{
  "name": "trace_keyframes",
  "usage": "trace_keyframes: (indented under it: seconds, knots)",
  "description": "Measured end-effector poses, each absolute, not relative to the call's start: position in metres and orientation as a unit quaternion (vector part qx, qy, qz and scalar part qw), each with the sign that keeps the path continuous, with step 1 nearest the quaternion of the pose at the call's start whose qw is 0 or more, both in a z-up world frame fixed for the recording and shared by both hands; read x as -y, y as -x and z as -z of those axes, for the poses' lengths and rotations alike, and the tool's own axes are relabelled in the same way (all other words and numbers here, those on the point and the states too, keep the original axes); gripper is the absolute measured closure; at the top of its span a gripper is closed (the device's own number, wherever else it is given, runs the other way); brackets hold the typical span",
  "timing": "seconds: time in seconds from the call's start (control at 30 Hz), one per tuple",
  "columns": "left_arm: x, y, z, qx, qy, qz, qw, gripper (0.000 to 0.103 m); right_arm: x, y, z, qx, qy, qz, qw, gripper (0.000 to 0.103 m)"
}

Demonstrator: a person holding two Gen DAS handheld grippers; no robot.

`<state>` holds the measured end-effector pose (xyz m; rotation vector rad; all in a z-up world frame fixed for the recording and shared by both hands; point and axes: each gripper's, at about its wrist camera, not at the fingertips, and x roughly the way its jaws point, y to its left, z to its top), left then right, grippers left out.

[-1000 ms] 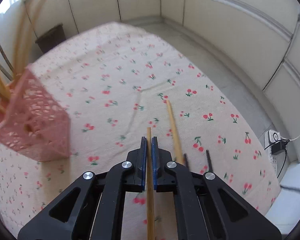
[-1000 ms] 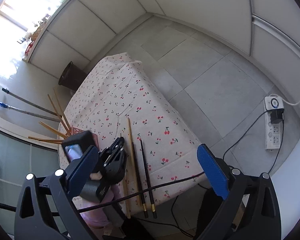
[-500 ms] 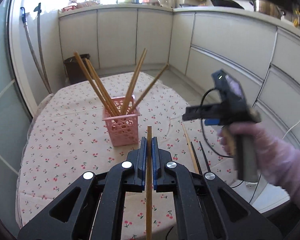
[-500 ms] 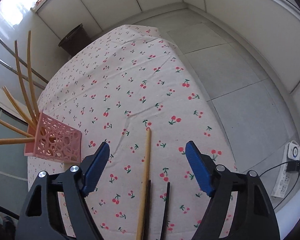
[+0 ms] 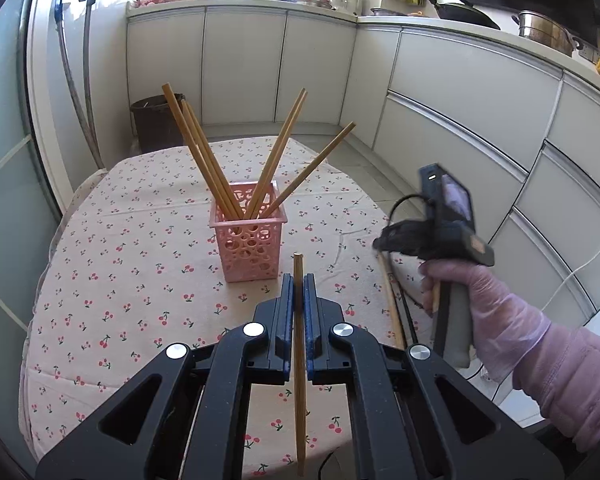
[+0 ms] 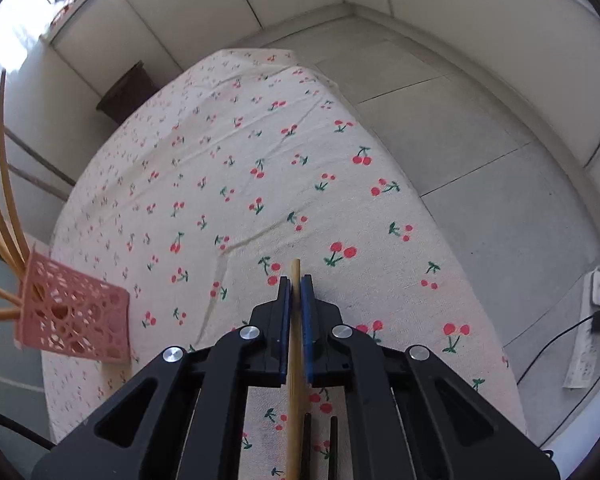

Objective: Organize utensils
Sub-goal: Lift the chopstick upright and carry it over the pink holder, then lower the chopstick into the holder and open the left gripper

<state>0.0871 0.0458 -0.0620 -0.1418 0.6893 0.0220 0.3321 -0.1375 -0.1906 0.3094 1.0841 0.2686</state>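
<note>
here, in the left wrist view, the left gripper (image 5: 299, 280) has its blue-padded fingers (image 5: 286, 304) closed on a light bamboo chopstick (image 5: 299, 344), which runs up the middle of the frame between the pads, its blunt end standing just past the fingertips. beyond it, near the centre of the frame, a pink perforated plastic square basket (image 5: 248, 246) stands upright on the counter (image 5: 112, 240), which is covered with a cream cloth printed with red cherries. five bamboo chopsticks (image 5: 204, 156) lean out of the basket, fanned toward the upper left and upper right.

at the right of that frame a hand in a pale pink glove (image 5: 460, 292) grips the handle of the right gripper (image 5: 384, 242), which points down toward the counter's right edge.

in the right wrist view, the right gripper (image 6: 296, 280) has just been closing, and its blue fingers (image 6: 307, 308) now pinch a second bamboo chopstick (image 6: 294, 360) that lies on the cloth and runs to the bottom edge of the frame. just right of it, at the bottom of the frame, lie two dark chopsticks (image 6: 320, 440), side by side and partly hidden by the gripper body. the pink basket (image 6: 76, 316) shows at the lower left of this frame, well apart from the pinched chopstick. a white power strip (image 6: 592, 320) lies on the grey tiled floor (image 6: 480, 160) at the right.
</note>
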Motion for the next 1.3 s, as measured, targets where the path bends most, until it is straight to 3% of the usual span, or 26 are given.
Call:
trace_keyframes:
  seconds: [0.27,0.77,1.3]
  knots:
    - [-0.050,-0.082,0.048,-0.309,0.086,-0.014,0.947,0.099,0.174,-0.318,0.123,-0.435,-0.247,-0.166,0.850,0.098]
    - [-0.084,-0.047,-0.001,-0.245,0.137,-0.010,0.960,0.099,0.199,-0.188,-0.004,-0.353,-0.181,-0.180,0.900,0.098]
    - [-0.114,-0.076,-0.094,-0.149,0.124,-0.059,0.979,0.099,0.199,-0.152,-0.148,-0.259,-0.179,-0.251,0.915,0.098]
